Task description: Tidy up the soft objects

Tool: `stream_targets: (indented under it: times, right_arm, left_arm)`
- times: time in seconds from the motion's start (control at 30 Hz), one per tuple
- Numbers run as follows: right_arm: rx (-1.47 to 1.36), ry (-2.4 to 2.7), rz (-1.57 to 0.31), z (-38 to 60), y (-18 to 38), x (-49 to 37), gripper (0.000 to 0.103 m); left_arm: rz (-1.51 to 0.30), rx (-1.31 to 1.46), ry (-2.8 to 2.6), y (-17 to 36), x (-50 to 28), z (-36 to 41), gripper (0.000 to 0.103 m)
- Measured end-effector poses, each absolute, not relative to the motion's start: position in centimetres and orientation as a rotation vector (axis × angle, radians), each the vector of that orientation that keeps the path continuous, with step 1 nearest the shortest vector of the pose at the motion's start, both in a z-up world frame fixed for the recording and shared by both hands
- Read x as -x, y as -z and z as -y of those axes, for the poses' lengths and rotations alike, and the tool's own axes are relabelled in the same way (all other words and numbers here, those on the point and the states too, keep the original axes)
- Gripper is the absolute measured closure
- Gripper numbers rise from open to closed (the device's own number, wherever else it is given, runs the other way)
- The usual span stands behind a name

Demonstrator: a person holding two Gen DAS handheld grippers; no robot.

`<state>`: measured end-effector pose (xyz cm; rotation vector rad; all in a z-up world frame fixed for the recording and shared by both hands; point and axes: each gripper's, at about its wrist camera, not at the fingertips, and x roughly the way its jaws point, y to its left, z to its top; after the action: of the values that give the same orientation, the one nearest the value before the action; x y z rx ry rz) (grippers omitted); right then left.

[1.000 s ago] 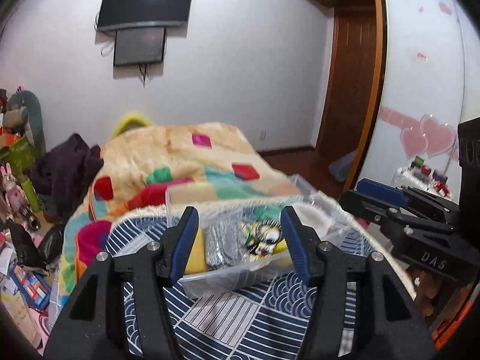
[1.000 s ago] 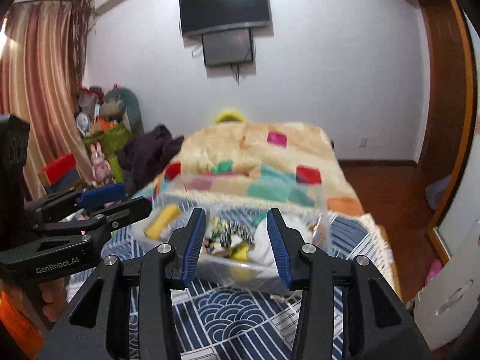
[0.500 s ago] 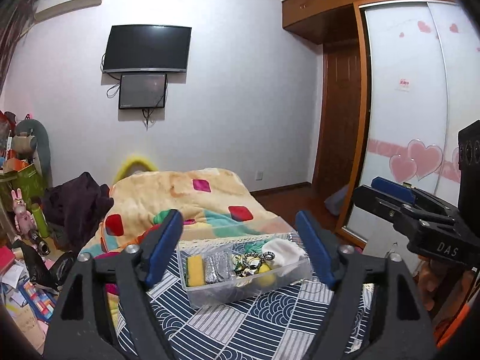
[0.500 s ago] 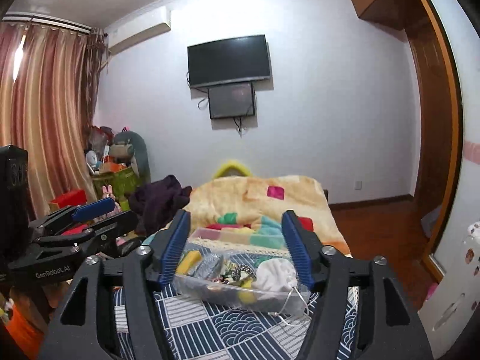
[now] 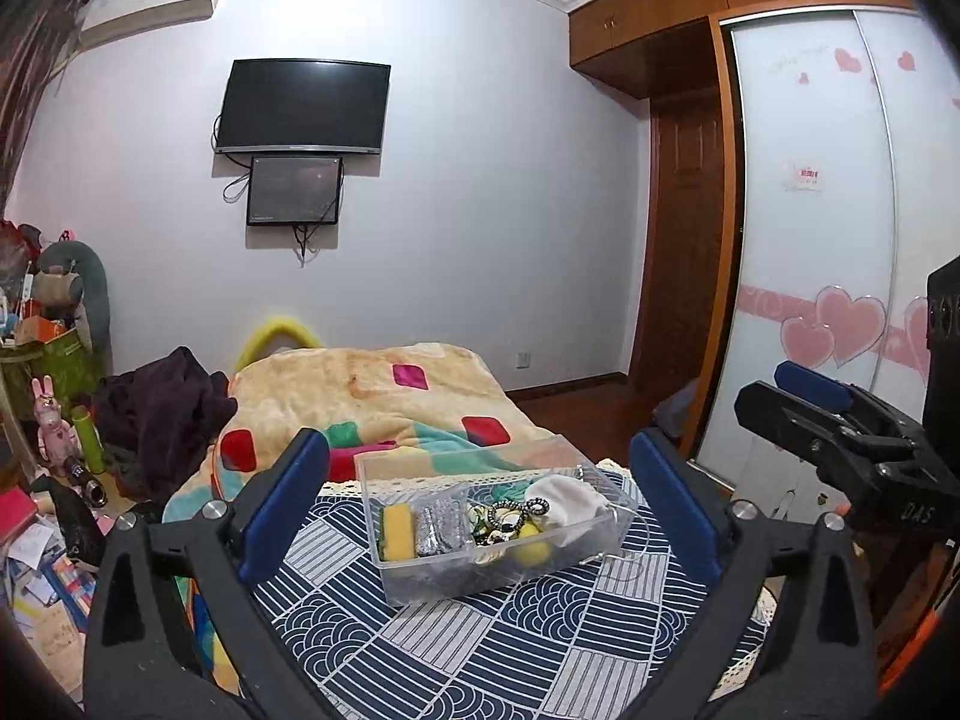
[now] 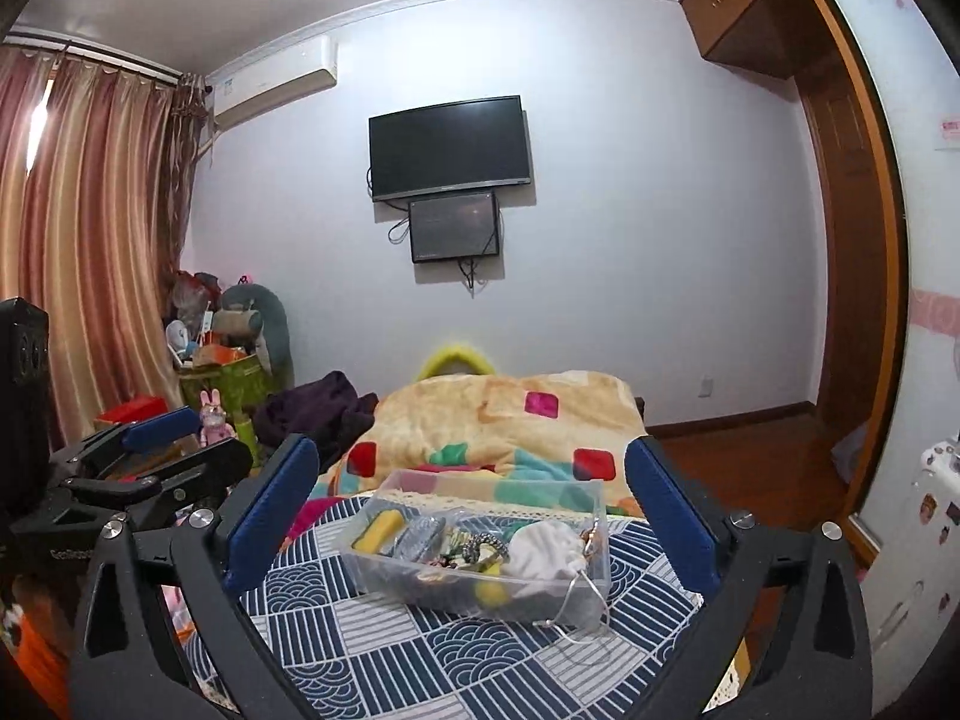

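Note:
A clear plastic bin point(image 5: 420, 579) sits on a navy-and-white patterned cloth point(image 5: 480, 648); it also shows in the right wrist view point(image 6: 384, 585). In it lie a yellow sponge point(image 5: 397, 533), a silver glittery pouch point(image 5: 437, 531), a white drawstring pouch point(image 5: 564, 501), a yellow ball point(image 5: 533, 551) and patterned bands. My left gripper point(image 5: 480, 510) is open and empty, held back from the bin. My right gripper point(image 6: 471, 510) is open and empty, also back from the bin. The right gripper shows at the right of the left view point(image 5: 840, 420).
A bed with a colourful patchwork blanket point(image 5: 372, 402) lies behind the cloth. Dark clothes point(image 5: 162, 408) and cluttered toys point(image 5: 48, 420) are at the left. A sliding wardrobe point(image 5: 828, 240) and wooden door point(image 5: 684, 252) are at the right. A wall TV point(image 5: 303, 105) hangs ahead.
Both grippers have opened wider and pulled back and up from the bin, so it looks smaller and more of the room shows.

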<state>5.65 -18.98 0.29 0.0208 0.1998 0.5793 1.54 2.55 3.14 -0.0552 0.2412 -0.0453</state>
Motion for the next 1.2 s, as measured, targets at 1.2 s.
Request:
stream_targets:
  times: [1.2]
  right_arm:
    - [-0.016, -0.586, -0.17, 19.2, -0.8, -4.4, 0.001]
  left_arm:
    - [-0.229, 0.042, 0.044, -3.7, -0.7, -1.9, 0.001]
